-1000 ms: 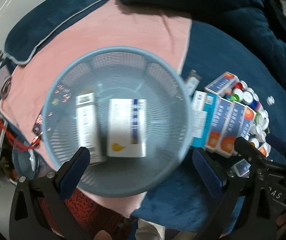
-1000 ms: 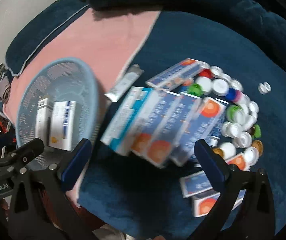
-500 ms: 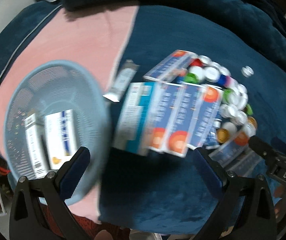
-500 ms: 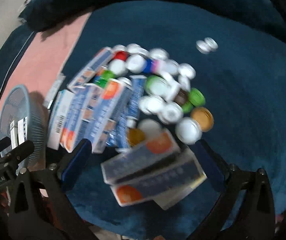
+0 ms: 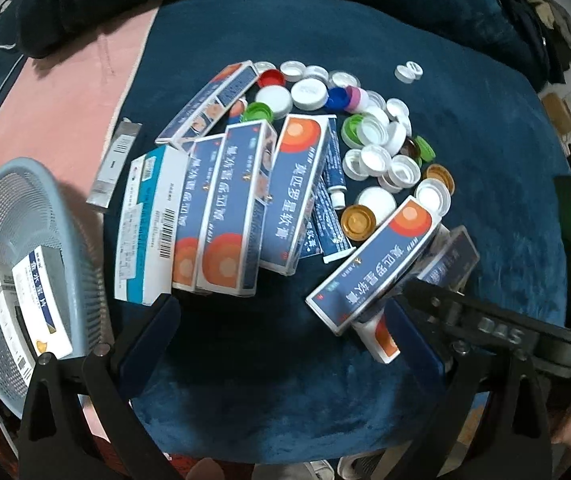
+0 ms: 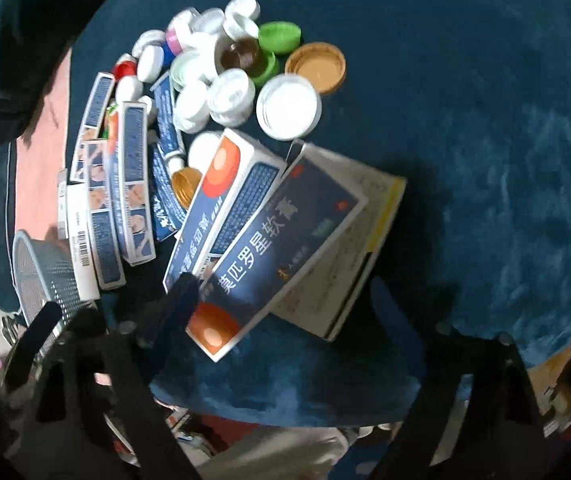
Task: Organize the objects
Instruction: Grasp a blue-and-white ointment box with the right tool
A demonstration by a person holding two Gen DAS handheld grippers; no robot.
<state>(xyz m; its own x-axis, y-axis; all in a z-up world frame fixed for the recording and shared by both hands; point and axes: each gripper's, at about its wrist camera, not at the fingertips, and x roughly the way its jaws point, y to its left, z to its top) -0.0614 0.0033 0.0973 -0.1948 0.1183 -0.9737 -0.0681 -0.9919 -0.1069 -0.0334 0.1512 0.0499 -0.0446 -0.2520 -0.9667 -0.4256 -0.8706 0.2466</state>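
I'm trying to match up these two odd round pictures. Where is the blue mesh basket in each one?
Left wrist view: the blue mesh basket fills the lower left edge, with white boxes inside it.
Right wrist view: only a part of the basket shows at the lower left, partly behind the other gripper.
Shared landmark: the white barcode box lies right beside the basket in both.
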